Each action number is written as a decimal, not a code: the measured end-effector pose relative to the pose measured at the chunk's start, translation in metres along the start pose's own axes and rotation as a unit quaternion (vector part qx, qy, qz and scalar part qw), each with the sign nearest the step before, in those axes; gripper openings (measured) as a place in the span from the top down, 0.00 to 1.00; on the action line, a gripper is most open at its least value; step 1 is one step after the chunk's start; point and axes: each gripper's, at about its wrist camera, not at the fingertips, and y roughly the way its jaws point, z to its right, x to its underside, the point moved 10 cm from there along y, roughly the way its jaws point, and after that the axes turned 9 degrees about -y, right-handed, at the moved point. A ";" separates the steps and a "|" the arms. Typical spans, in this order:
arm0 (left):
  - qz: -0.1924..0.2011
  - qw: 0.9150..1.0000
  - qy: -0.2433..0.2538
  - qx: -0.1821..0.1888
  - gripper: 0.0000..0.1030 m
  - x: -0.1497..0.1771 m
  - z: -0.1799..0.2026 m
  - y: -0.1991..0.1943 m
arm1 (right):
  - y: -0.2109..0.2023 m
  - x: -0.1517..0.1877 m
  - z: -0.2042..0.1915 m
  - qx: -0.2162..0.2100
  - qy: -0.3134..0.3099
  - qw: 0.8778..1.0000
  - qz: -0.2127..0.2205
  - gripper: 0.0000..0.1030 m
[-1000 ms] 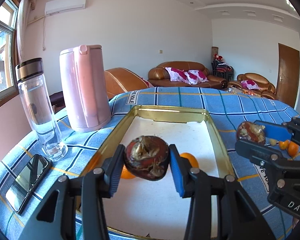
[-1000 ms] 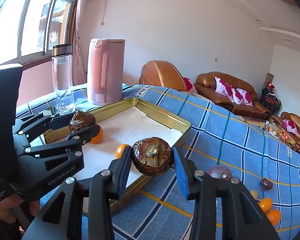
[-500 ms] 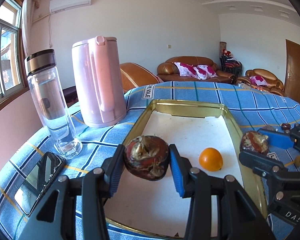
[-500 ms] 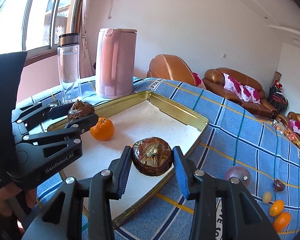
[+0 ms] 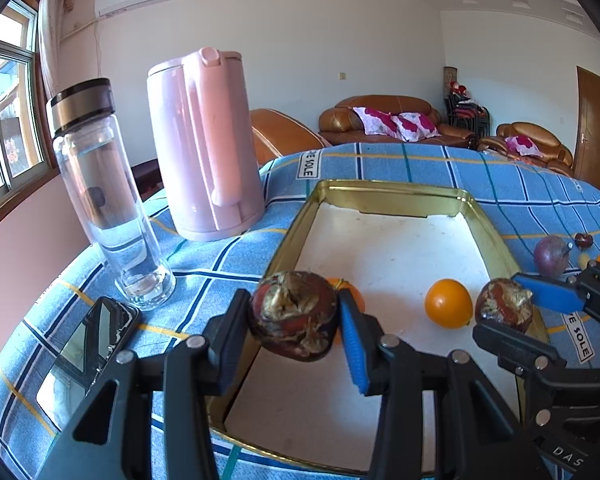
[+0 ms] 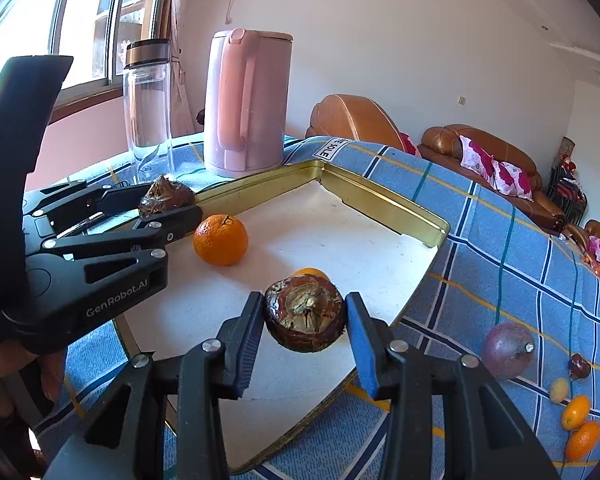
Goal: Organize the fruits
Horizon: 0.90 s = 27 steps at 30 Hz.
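Left tongs [image 5: 294,316] and right tongs [image 6: 305,318] each clench a dark brown fruit. Only the left view shows the phone [image 5: 86,354] left of its tongs.

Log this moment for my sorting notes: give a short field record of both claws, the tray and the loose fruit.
left claw: shut on a dark brown fruit, over the tray's near left rim
right claw: shut on a second brown fruit, above the tray
tray: gold rim, two oranges inside
loose fruit: purple fruit and small ones on the cloth
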 end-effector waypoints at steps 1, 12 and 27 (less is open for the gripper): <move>-0.004 1.000 0.002 -0.001 0.56 0.001 0.000 0.001 | 0.001 0.001 -0.001 -0.001 0.000 1.000 -0.002 0.58; -0.032 0.999 0.016 0.001 0.56 0.009 0.002 0.010 | 0.011 0.008 -0.005 -0.008 -0.001 1.000 -0.017 0.58; -0.057 0.998 0.024 0.008 0.56 0.015 0.006 0.017 | 0.013 0.007 -0.007 -0.011 -0.003 1.000 -0.020 0.58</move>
